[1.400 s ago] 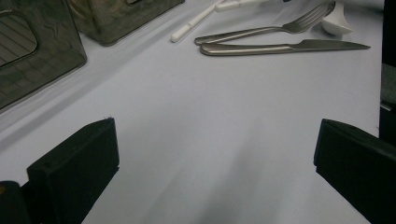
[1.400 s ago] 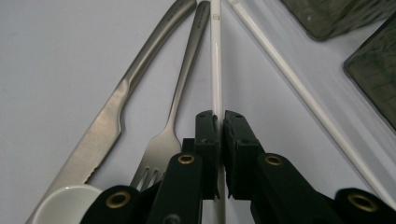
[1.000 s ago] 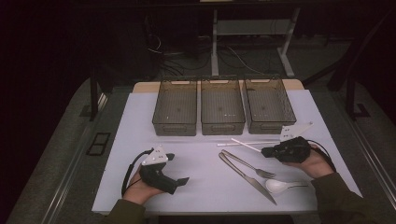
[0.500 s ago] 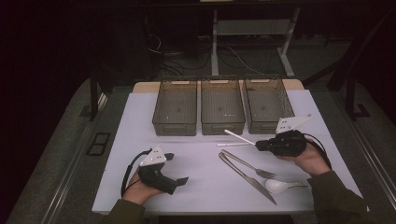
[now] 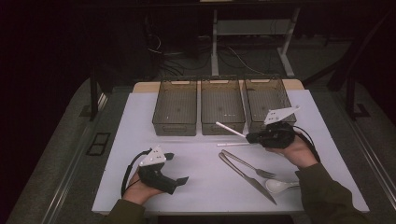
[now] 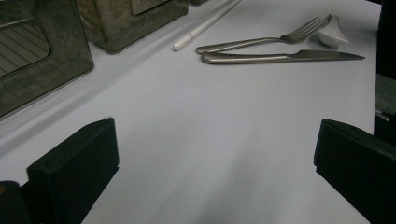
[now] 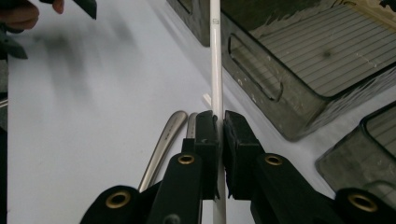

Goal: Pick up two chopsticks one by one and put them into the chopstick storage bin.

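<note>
One white chopstick (image 5: 230, 129), thin and straight, is clamped at one end and raised off the table, its free end pointing to ten o'clock before the middle bin. The second white chopstick (image 5: 233, 144) lies flat just below it.

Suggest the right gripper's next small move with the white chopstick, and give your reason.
Probably carry it on toward the middle bin. The right gripper is shut on the white chopstick, lifted off the table and pointing at that bin, while a second chopstick lies below.
</note>
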### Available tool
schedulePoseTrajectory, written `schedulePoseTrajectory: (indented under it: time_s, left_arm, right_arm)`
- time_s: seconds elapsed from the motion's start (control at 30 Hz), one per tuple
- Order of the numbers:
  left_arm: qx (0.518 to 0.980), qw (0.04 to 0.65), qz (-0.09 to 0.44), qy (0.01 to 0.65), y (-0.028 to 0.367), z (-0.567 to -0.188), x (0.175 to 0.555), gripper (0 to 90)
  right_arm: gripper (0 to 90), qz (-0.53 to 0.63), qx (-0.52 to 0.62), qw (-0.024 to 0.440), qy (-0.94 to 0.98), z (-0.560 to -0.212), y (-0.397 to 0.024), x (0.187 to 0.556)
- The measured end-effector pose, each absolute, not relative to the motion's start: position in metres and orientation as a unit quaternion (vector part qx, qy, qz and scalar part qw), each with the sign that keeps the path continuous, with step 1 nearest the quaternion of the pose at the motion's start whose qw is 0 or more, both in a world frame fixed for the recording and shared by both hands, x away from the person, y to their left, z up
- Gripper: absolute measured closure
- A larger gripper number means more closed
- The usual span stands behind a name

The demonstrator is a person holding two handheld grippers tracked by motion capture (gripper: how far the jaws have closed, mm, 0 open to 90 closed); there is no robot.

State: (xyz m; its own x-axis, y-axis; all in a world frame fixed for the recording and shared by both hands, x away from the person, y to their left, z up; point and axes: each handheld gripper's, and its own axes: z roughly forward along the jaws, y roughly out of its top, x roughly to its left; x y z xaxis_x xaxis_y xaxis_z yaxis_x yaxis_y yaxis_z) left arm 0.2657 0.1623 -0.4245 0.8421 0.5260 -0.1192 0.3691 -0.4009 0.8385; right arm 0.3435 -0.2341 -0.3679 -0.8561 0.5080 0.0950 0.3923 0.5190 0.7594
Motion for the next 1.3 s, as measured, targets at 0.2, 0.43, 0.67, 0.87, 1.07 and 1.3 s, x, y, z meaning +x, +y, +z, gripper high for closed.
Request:
schedulePoseTrajectory:
  time_s: [0.2, 0.43, 0.67, 0.87, 1.07, 1.3]
  left_arm:
    - [0.833, 0.477, 0.082, 0.268, 0.162, -0.425, 0.265, 0.0]
    - [0.833, 0.477, 0.083, 0.268, 0.162, -0.425, 0.266, 0.0]
    - [0.833, 0.478, 0.085, 0.267, 0.162, -0.425, 0.266, 0.0]
    - [0.834, 0.477, 0.086, 0.264, 0.161, -0.424, 0.265, 0.0]
    - [0.832, 0.482, 0.085, 0.262, 0.16, -0.424, 0.266, 0.0]
    - [0.829, 0.489, 0.087, 0.256, 0.159, -0.424, 0.266, 0.0]
  right_arm:
    - [84.5, 0.411, 0.263, 0.074, 0.87, -0.36, -0.225, 0.349]
    - [84.5, 0.411, 0.273, 0.076, 0.867, -0.351, -0.214, 0.36]
    - [84.5, 0.412, 0.285, 0.072, 0.863, -0.345, -0.197, 0.372]
    - [84.5, 0.41, 0.293, 0.073, 0.861, -0.339, -0.178, 0.383]
    - [84.5, 0.404, 0.302, 0.08, 0.86, -0.333, -0.158, 0.396]
    - [84.5, 0.401, 0.309, 0.081, 0.859, -0.333, -0.138, 0.409]
